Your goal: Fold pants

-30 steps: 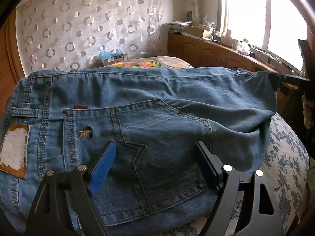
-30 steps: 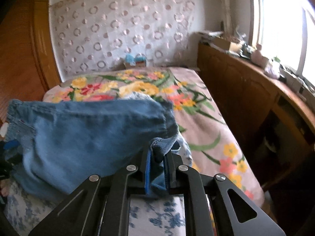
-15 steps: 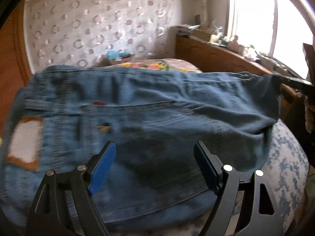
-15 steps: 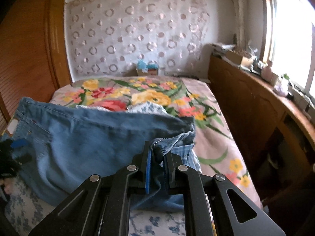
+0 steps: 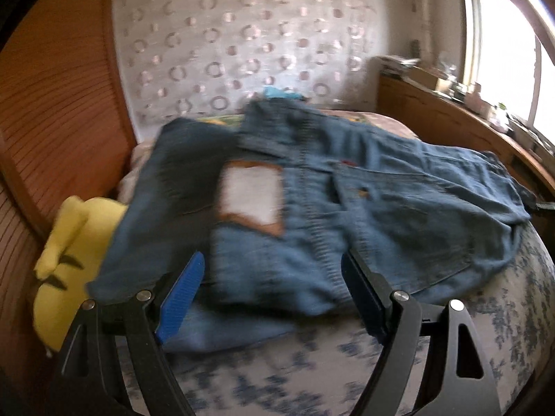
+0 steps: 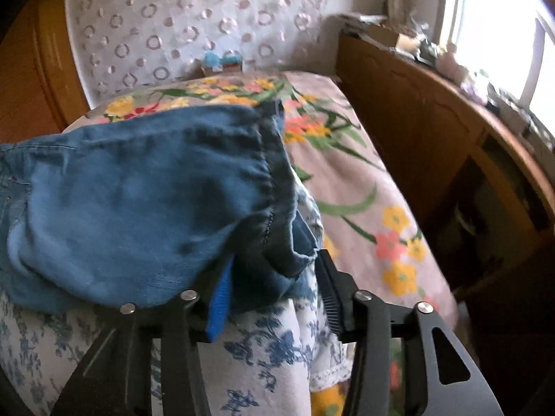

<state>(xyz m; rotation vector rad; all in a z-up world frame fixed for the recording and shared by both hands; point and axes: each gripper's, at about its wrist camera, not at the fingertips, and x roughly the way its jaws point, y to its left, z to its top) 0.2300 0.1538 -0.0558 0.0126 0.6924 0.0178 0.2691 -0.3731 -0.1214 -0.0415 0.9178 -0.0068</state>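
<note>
Blue denim pants [image 5: 364,201] lie bunched on a blue-flowered white cloth [image 5: 312,364], back side up, with a white waist patch [image 5: 251,197] showing. My left gripper [image 5: 274,294] is open just in front of the near edge of the pants, holding nothing. In the right wrist view the pants [image 6: 138,201] end in a stitched hem that lies between the fingers of my right gripper [image 6: 274,287]. Its jaws are apart and the cloth rests loose between them.
A yellow cushion [image 5: 69,242] lies left of the pants against a wooden wall. A flowered bedspread [image 6: 347,173] stretches behind. A wooden cabinet [image 6: 451,131] with clutter runs along the right under the window.
My right gripper has opened and let go of the hem it was pinching. My left gripper has swung left, so the waist patch now sits in the middle of its view.
</note>
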